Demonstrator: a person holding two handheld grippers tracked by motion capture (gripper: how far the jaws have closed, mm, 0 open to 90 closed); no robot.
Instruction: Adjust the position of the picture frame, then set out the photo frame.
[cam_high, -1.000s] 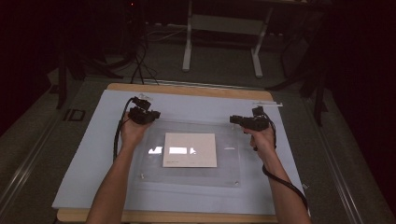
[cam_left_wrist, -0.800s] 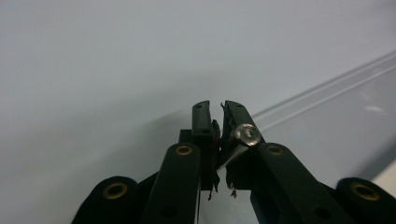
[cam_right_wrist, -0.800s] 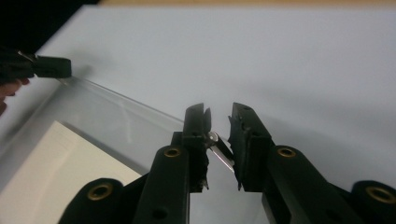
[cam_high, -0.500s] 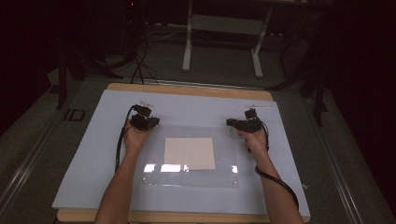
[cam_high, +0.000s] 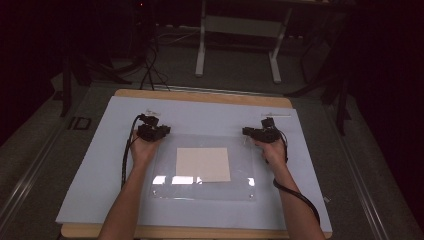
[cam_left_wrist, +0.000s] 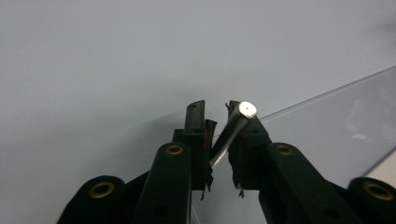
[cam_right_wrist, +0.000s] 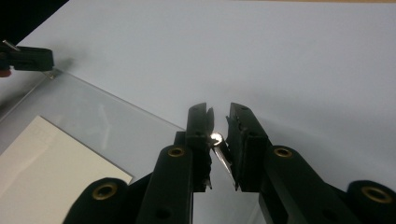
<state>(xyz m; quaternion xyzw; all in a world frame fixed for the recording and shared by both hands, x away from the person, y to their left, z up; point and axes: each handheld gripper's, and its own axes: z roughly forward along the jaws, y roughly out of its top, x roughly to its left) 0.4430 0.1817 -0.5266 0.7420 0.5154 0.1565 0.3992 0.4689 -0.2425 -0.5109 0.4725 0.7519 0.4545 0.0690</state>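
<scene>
A clear acrylic sheet (cam_high: 204, 170) lies flat on the pale blue mat (cam_high: 90, 190) that covers the wooden table (cam_high: 200, 96), with a cream square of paper (cam_high: 203, 164) under or in it near its middle. Small metal standoff pins sit at its corners.

At the sheet's far left corner, the left gripper (cam_high: 159, 131) has one such metal pin (cam_left_wrist: 231, 133) between its jaws. In the left gripper view the pin leans across the gap, its round head against the right-hand jaw, and daylight shows beside it on the other side; these jaws have just been opening, so the pads no longer press it from both sides. The left hand (cam_high: 144, 150) rests on the mat just beside the sheet's edge.

At the far right corner, the right gripper (cam_high: 248, 132) has its jaws drawn close around another pin (cam_right_wrist: 218, 148), whose shiny head lies against the left-hand jaw; whether both pads press it cannot be told. The right hand (cam_high: 272, 151) lies at the sheet's right edge, a black cable (cam_high: 295, 192) trailing back along the forearm.
</scene>
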